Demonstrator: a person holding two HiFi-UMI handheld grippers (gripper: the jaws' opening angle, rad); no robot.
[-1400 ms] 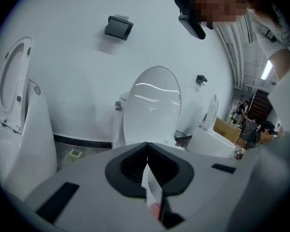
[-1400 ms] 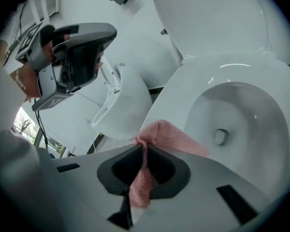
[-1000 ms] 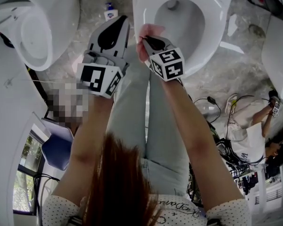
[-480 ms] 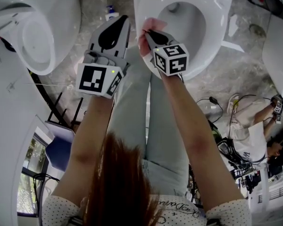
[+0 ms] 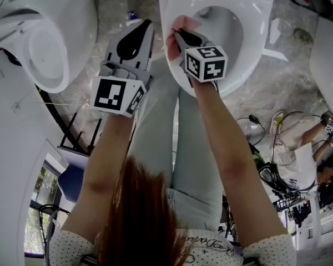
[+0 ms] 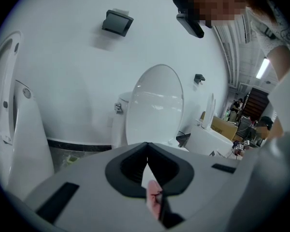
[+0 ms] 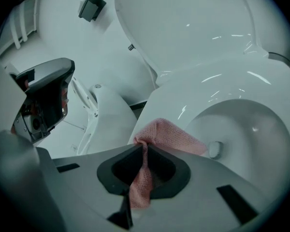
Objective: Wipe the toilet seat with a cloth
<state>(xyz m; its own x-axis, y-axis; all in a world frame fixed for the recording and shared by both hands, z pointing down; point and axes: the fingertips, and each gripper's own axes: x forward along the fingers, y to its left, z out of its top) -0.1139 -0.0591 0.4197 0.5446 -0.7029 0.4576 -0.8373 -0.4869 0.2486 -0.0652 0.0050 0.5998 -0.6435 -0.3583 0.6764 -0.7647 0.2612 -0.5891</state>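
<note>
A white toilet with its seat (image 5: 254,24) down and lid (image 7: 193,18) raised stands in front of me. My right gripper (image 5: 175,34) is shut on a pink cloth (image 5: 179,23), which bunches over the seat's near-left rim. In the right gripper view the cloth (image 7: 170,133) runs from between the jaws (image 7: 144,145) onto the seat (image 7: 217,83) beside the bowl. My left gripper (image 5: 147,22) is held just left of the toilet, above the floor, shut with nothing in it. In its own view the left gripper (image 6: 146,145) points at the raised lid (image 6: 154,105).
A second toilet (image 5: 47,43) stands at the left, and a small bottle (image 5: 132,16) sits on the floor between the two. Cables (image 5: 255,123) lie on the floor at the right near a crouching person (image 5: 299,148). A black box (image 6: 117,22) hangs on the wall.
Both grippers have moved slightly forward toward the toilet. The right one has carried the cloth further onto the seat's rim.
</note>
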